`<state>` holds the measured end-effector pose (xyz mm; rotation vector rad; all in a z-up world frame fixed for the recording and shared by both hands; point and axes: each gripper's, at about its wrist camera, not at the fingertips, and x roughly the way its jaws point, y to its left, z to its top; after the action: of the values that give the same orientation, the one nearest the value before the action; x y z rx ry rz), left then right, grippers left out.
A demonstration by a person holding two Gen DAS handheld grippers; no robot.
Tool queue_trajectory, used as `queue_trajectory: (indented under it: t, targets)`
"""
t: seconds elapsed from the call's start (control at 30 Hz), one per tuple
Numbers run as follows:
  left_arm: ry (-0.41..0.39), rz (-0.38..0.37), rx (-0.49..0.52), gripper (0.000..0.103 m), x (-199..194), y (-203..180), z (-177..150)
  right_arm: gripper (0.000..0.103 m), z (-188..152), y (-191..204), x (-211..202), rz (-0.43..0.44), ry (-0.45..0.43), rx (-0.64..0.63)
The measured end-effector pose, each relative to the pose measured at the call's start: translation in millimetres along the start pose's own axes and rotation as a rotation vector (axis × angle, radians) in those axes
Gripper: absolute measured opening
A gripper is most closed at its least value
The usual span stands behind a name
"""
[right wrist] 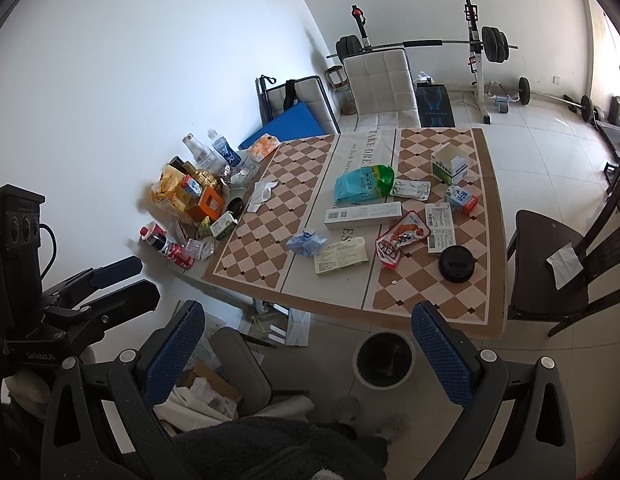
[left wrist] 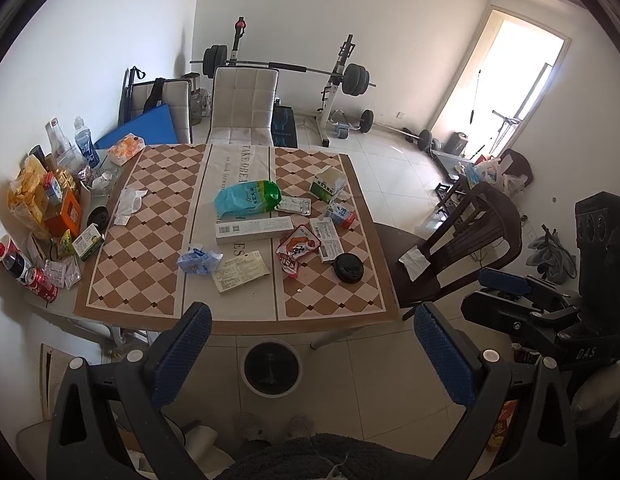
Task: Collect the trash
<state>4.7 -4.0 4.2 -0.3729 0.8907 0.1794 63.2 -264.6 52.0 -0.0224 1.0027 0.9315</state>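
Trash lies across the checkered table [left wrist: 122,280]: a green-blue bag [left wrist: 248,196], a long white box [left wrist: 254,230], a red snack wrapper [left wrist: 296,250], a black cup lid [left wrist: 348,267], a crumpled blue wrapper [left wrist: 198,261], a yellow leaflet [left wrist: 240,276], a white tissue [left wrist: 128,202] and cartons. A round bin with a black liner [left wrist: 272,368] stands on the floor before the table; it also shows in the right wrist view [right wrist: 384,360]. My left gripper [left wrist: 311,356] is open and empty above the bin. My right gripper [right wrist: 306,356] is open and empty, to the right of the left one.
Bottles, cans and snack boxes [left wrist: 42,208] crowd the table's left edge by the wall. A dark wooden chair [left wrist: 461,248] with a tissue on its seat stands right of the table. A white chair [left wrist: 244,104] and a barbell rack [left wrist: 337,80] stand behind. Clutter [right wrist: 214,392] lies under the table.
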Motion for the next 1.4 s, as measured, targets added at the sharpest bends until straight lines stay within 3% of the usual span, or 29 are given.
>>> queue_trajectory:
  t: [1.4]
  targets:
    - [-0.014,0.001,-0.003,0.103,-12,2,-1,0.103,4,11,0,0.005,-0.005,-0.005]
